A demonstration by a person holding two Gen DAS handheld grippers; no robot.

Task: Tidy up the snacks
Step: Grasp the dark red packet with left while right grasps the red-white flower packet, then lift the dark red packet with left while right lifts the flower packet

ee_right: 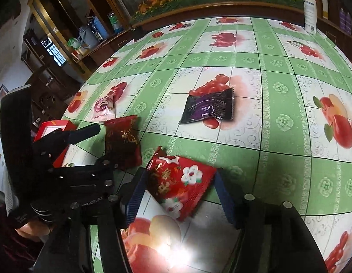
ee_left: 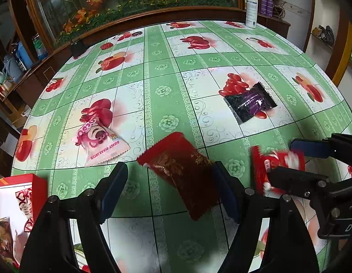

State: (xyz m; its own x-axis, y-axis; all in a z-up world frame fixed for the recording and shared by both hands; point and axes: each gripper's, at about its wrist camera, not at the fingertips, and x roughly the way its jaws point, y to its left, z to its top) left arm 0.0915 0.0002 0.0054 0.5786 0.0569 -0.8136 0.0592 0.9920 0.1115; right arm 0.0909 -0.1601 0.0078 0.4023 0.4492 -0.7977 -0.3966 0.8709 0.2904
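My left gripper (ee_left: 170, 184) is open, its fingers on either side of a dark red snack packet (ee_left: 182, 173) lying on the table; the packet also shows in the right wrist view (ee_right: 122, 143). My right gripper (ee_right: 179, 193) is open around a bright red flowered packet (ee_right: 180, 184), which shows blurred in the left wrist view (ee_left: 276, 168). A pink bear packet (ee_left: 100, 143) lies to the left and a black-purple packet (ee_left: 248, 102) lies further back. A red box (ee_left: 37, 188) with white inside holds some packets at the left edge.
The table has a green and white fruit-print cloth (ee_left: 167, 86). A white spray bottle (ee_left: 251, 9) stands at the far edge, with purple bottles (ee_left: 267, 5) behind it. A wooden-framed flower panel (ee_left: 130, 0) backs the table. Shelves with clutter (ee_right: 85, 38) stand left.
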